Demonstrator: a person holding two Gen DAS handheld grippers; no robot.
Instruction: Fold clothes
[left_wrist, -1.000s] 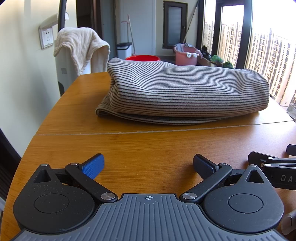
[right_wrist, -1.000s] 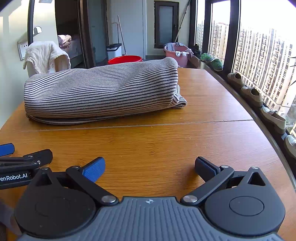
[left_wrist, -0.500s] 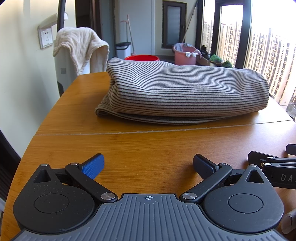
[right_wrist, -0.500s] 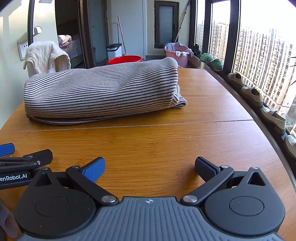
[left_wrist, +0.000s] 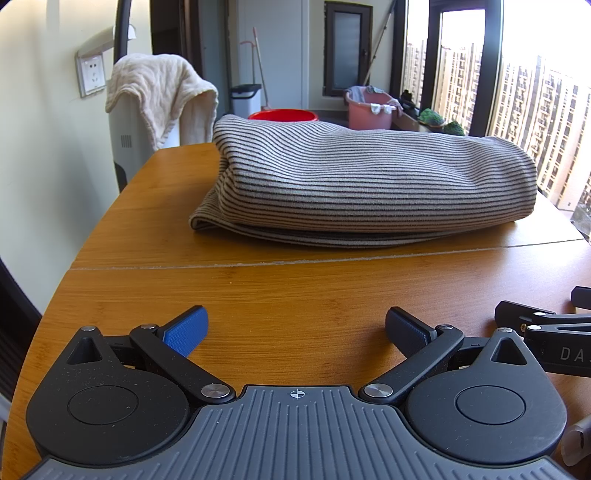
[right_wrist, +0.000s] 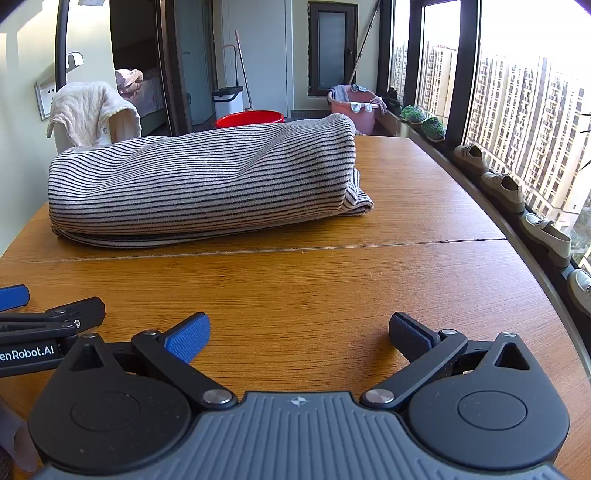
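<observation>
A grey garment with thin dark stripes (left_wrist: 362, 184) (right_wrist: 207, 181) lies folded in a thick bundle across the far half of the wooden table (left_wrist: 295, 288) (right_wrist: 332, 280). My left gripper (left_wrist: 295, 328) hovers open above the near table edge, well short of the bundle, nothing between its fingers. My right gripper (right_wrist: 299, 332) is open too, side by side with the left and equally far from the cloth. Each gripper shows at the edge of the other's view: the right one (left_wrist: 546, 332) and the left one (right_wrist: 44, 325).
A pale towel (left_wrist: 159, 92) hangs over a white appliance past the table's far left corner. Red (left_wrist: 282, 115) and pink (left_wrist: 369, 110) tubs stand on the floor behind. Shoes (right_wrist: 506, 188) line the window ledge along the table's right edge.
</observation>
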